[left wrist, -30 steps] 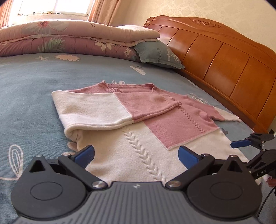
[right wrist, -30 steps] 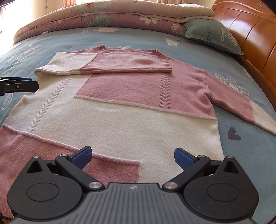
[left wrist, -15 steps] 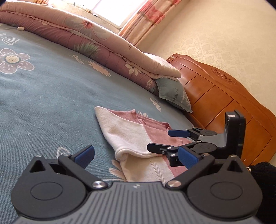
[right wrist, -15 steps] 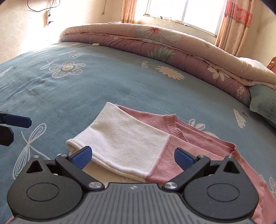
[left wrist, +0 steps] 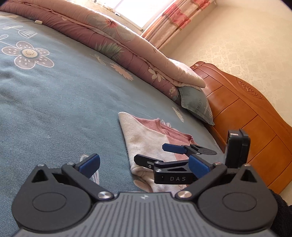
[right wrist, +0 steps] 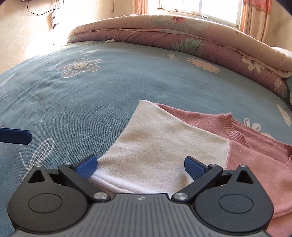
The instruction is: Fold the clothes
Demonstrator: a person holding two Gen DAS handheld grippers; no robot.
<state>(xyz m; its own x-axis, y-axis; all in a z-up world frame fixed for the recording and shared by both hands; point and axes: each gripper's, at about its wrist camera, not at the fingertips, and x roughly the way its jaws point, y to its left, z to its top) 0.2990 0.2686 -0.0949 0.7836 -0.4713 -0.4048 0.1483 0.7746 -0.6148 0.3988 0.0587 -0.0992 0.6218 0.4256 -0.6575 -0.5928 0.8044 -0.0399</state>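
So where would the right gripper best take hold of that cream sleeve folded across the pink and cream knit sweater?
Probably at the cream sleeve's rolled near edge, where it doubles over into a thick lip raised off the layer beneath. Come in low from the near side: the open right gripper already straddles that edge, so closing there should pinch the fold rather than the pink and cream knit sweater's body.

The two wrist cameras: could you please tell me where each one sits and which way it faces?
Left wrist: on the left gripper, low over the bed, facing the headboard; its open fingers and the right gripper show.
Right wrist: on the right gripper, over the sweater, facing the window; one left fingertip shows.
Shared: sweater, quilt, bed.
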